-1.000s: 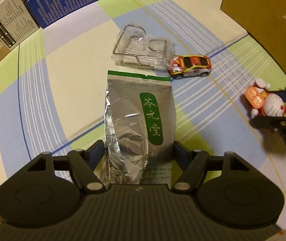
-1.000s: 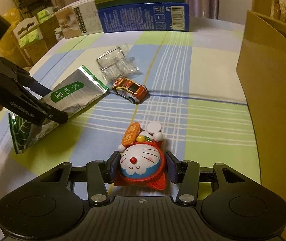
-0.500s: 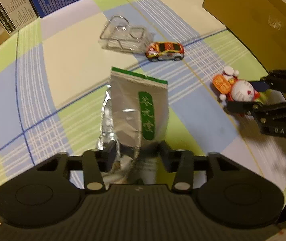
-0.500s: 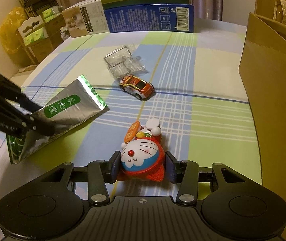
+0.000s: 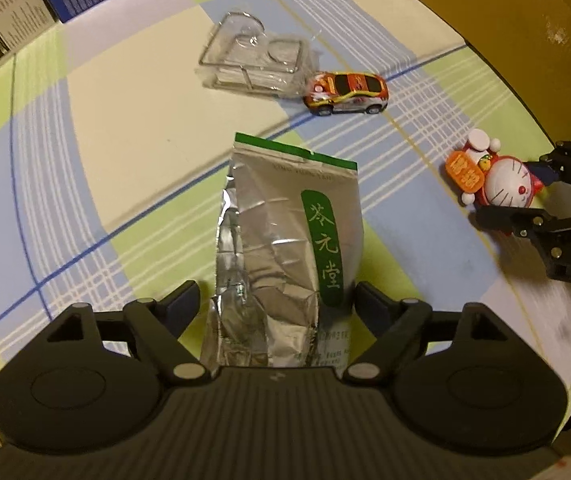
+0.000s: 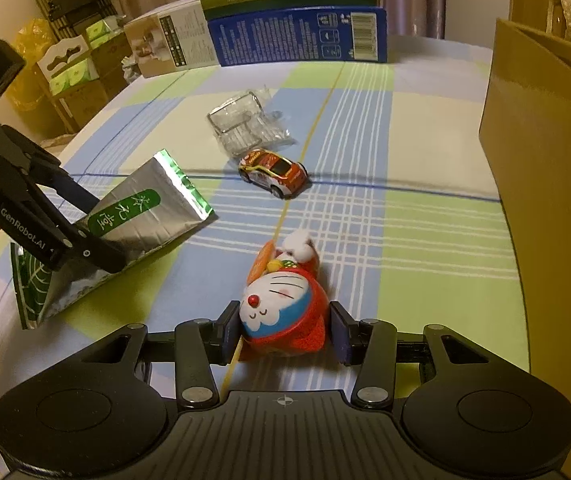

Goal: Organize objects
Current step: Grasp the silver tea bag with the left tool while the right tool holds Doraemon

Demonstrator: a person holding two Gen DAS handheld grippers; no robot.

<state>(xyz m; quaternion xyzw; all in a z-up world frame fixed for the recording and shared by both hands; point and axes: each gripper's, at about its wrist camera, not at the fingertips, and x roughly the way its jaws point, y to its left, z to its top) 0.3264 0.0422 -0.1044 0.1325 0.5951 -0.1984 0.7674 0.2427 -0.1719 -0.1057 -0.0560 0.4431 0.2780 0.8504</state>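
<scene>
Covering the work surface: checked cloth [image 5: 133, 128] in blue, green and cream; all items lie on it, as before.
Paper bag: brown paper bag [image 6: 549, 184] stands at the right edge of the cloth; position unchanged.
Foil pouch: silver foil pouch [image 5: 285, 248] with a green label lies flat, its lower end between the left tool's jaws. Half a second ago that end was crumpled and narrowed by the jaws; now it lies at full width.
Left gripper: left gripper [image 5: 277, 304] has just been opening. Jaws are spread on either side of the pouch; a visible gap separates the left pad from the foil edge, so the pouch is not pinched.
Right gripper: right gripper [image 6: 285, 332] has its jaws closed in on the cat figurine, one pad against each side. Same hold as one second ago.
Cat figurine: blue-and-white cat figurine [image 6: 281, 304] in a red outfit lies on its back between the right tool's pads, orange sign end pointing away from the tool.
Clear packet: clear plastic packet [image 5: 253, 60] lies beyond the pouch, just beside the car; unmoved.
Toy car: orange toy car [image 5: 345, 92] rests between the packet and the paper bag; unmoved.
</scene>
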